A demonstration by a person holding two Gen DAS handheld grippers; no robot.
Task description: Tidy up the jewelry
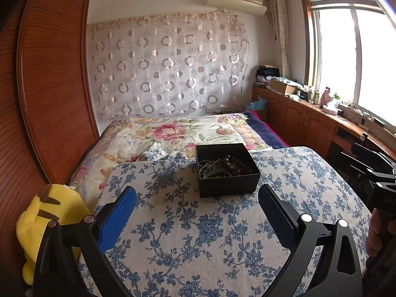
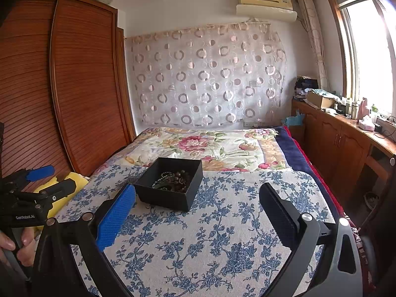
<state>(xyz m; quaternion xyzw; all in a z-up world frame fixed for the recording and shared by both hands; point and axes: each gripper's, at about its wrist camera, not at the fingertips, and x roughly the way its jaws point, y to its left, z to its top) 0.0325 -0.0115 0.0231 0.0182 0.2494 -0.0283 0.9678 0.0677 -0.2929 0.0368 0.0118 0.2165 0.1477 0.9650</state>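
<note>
Writing first: "GenRobot.AI" reads in white on the black body of the left gripper [image 2: 37,185] as it shows at nine o'clock in the right wrist view, and a fragment "DAS" sits on the black frame of the right gripper [image 1: 371,173] at three o'clock in the left wrist view. No print shows on the black box [image 1: 226,170], a square, matte, card-like open container with straight walls. It sits on a cushion [image 1: 198,235] of coarse woven cloth printed with blue flower sprays on off-white. Inside the box lies the jewelry [image 1: 222,167]: a tangle of round dark-brown beads, a strand of small pale beads and thin chains, heaped toward the box's near side. In the left wrist view the box is at twelve o'clock, just beyond the fingertips; the jaws stand wide apart, one pad smooth blue foam, the other black and dimpled, holding nothing. The right gripper's jaws are likewise spread wide and bare, the box at eleven o'clock beside its blue pad [image 2: 116,215]. A soft yellow plush toy [image 1: 49,217] slumps at eight o'clock against the ribbed, reddish wooden wardrobe [image 1: 49,86].
</note>
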